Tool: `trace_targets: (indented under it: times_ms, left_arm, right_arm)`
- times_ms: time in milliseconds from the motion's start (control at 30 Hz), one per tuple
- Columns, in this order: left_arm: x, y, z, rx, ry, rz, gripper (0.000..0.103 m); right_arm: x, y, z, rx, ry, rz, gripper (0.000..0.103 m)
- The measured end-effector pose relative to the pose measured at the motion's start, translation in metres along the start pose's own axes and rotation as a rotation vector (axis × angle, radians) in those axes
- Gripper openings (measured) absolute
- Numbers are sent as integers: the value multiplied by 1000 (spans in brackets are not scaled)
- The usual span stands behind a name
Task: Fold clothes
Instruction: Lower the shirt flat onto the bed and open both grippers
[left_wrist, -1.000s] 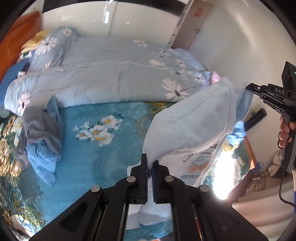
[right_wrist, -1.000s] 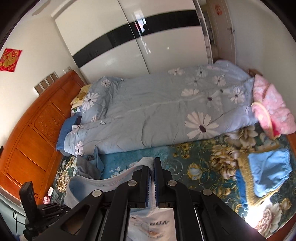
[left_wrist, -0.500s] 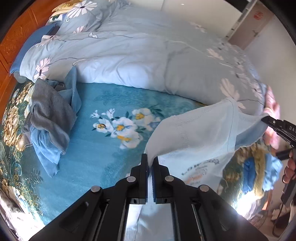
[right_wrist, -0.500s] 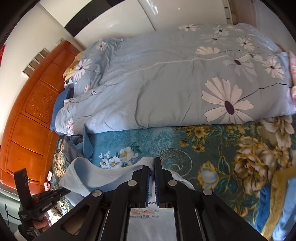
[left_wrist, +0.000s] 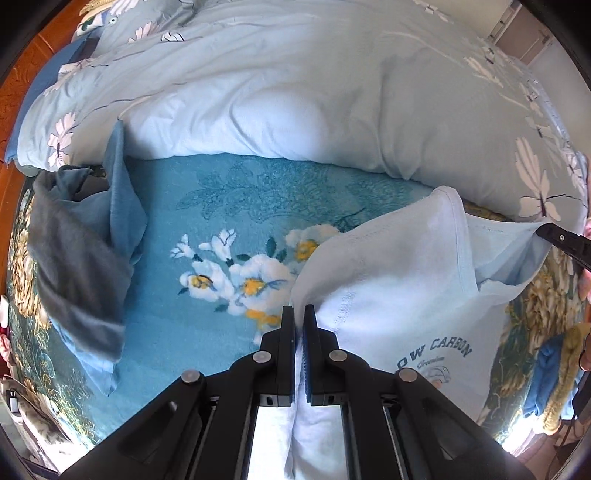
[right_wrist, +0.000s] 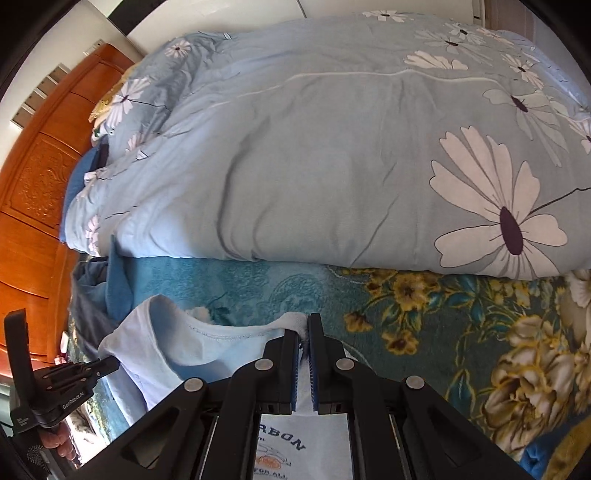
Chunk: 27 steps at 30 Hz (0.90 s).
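Observation:
A pale blue T-shirt (left_wrist: 402, 291) with dark "LOW CARBON" print hangs stretched between my two grippers, low over the teal floral blanket (left_wrist: 229, 206). My left gripper (left_wrist: 300, 314) is shut on one shoulder of the shirt. My right gripper (right_wrist: 303, 325) is shut on the other shoulder; the shirt (right_wrist: 207, 343) sags leftward from it. The right gripper's tip (left_wrist: 565, 242) shows at the right edge of the left wrist view, and the left gripper (right_wrist: 107, 365) shows at lower left of the right wrist view.
A rolled light blue duvet (right_wrist: 332, 147) with white daisies lies along the far side of the bed. A heap of grey and blue clothes (left_wrist: 81, 251) sits at the left. Blue and yellow folded items (left_wrist: 554, 362) lie at the right. A wooden headboard (right_wrist: 33, 192) stands left.
Both grippers have dropped and tilted down toward the bed with the shirt held between them. The blanket and duvet now fill the views and the wardrobe has left the frame.

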<state>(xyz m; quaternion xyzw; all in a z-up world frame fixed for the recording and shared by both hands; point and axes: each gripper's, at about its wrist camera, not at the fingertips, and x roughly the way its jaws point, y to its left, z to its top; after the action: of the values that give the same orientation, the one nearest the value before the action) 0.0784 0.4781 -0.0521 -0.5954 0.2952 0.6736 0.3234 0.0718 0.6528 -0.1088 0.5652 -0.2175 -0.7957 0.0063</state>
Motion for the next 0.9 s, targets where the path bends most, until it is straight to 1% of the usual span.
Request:
trace_targets:
  times_ms: [167, 367, 467, 567, 733, 767, 833, 867, 900]
  left_arm:
    - [32, -3, 15, 4, 45, 17, 3]
    - [49, -11, 29, 22, 59, 7, 3]
    - [51, -18, 33, 47, 58, 41, 3]
    - [49, -25, 34, 75, 43, 77, 3]
    - [32, -41, 32, 141, -15, 153, 5]
    - [28, -43, 31, 145, -30, 165, 6]
    - [19, -47, 29, 153, -52, 181, 8]
    - [14, -49, 28, 160, -63, 186, 13]
    - [10, -52, 27, 168, -74, 192, 16]
  right_arm:
    - [36, -1, 9, -24, 38, -31, 6]
    - [70, -4, 11, -36, 83, -50, 8]
    - [81, -6, 10, -35, 98, -50, 8]
    - [84, -7, 8, -38, 86, -48, 8]
    - [80, -5, 5, -62, 62, -42, 8]
    - [78, -4, 5, -63, 56, -43, 11]
    - [75, -4, 4, -58, 43, -40, 23]
    - [72, -4, 2, -56, 38, -39, 32]
    - [69, -3, 0, -60, 28, -37, 35]
